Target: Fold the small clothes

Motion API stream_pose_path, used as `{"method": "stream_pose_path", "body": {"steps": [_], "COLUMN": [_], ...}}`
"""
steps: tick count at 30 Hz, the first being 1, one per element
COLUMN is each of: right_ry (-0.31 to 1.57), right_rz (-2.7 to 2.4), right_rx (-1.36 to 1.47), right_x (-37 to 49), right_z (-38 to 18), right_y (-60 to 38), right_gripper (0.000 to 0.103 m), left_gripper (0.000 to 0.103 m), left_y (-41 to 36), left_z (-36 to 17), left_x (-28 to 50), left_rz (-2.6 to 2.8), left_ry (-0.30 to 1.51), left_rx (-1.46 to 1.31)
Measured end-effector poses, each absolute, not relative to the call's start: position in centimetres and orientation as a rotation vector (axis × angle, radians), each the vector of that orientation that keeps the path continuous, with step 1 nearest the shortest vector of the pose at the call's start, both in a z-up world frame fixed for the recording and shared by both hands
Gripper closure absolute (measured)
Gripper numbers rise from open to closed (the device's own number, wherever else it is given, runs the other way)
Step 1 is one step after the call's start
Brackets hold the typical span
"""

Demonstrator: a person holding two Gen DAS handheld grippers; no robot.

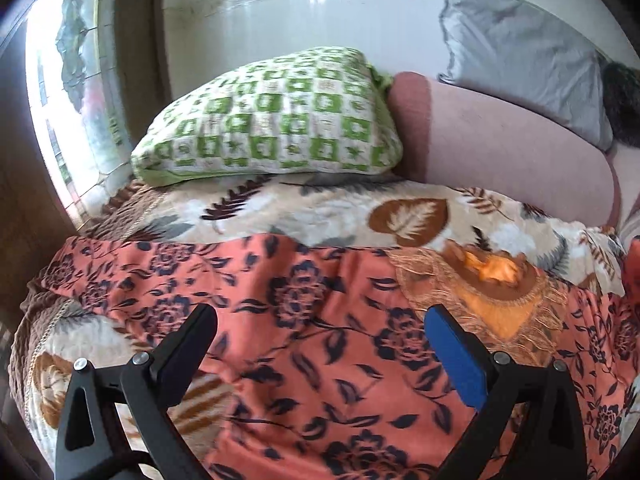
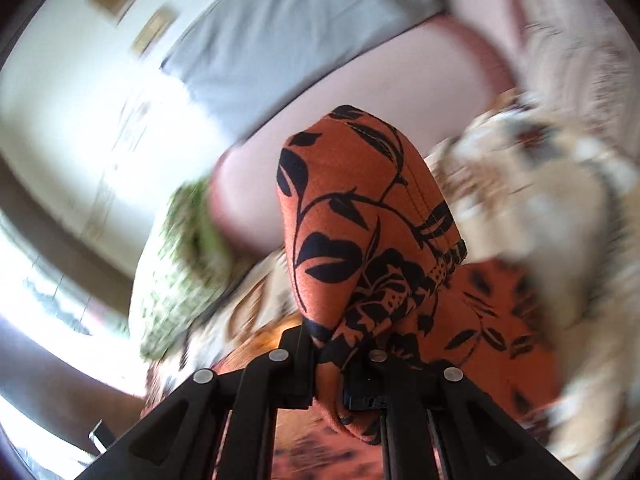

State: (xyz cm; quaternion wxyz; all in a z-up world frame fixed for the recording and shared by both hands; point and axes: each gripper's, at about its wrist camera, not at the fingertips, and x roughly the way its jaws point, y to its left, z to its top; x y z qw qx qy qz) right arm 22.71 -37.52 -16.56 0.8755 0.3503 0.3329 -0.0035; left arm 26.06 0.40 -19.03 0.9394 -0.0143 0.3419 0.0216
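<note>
While right gripper (image 2: 330,360) pinches floral garment (image 2: 360,216), left gripper (image 1: 320,320) gapes above.

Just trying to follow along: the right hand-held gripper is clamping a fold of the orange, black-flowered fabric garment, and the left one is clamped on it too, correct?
Not quite. The right hand-held gripper does clamp the orange, black-flowered fabric garment. But the left wrist view shows the left hand-held gripper open, its fingers spread wide above the cloth, gripping nothing.

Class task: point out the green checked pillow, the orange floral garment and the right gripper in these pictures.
green checked pillow (image 1: 272,120): left wrist view, middle of its top face.
orange floral garment (image 1: 304,320): left wrist view, flat centre of cloth.
right gripper (image 2: 328,364): right wrist view, between fingertips clamping cloth.
</note>
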Motion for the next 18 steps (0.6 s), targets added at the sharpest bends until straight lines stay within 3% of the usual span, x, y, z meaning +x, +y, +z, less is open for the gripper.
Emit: {"method": "stream_pose_path", "body": {"steps": [7,9,11,18], "right_ry": [0.896,0.993,1.025,0.891], "right_rz": [0.170,0.226,0.315,0.427], "right_rx": [0.820,0.809,0.814,0.765], "right_x": [28.7,30.0,30.2,25.6], "right_z": [-24.9,-26.9,-28.0,-25.3], "right_y": [-20.4,-16.6,-14.2,-16.8], "right_gripper": [0.082,0.068,0.035,0.033], "left_gripper": [0.000,0.000,0.000,0.000], "left_y": [7.3,8.6,9.6,10.3], "left_z": [-19.2,-19.4,-19.6,-19.7], "left_x": [26.2,26.2,26.2,26.5], "left_rz": [0.118,0.135,0.148,0.139], "left_ry": [0.708,0.714,0.721,0.726], "left_rx": [-0.157,-0.172,-0.189,-0.235]}}
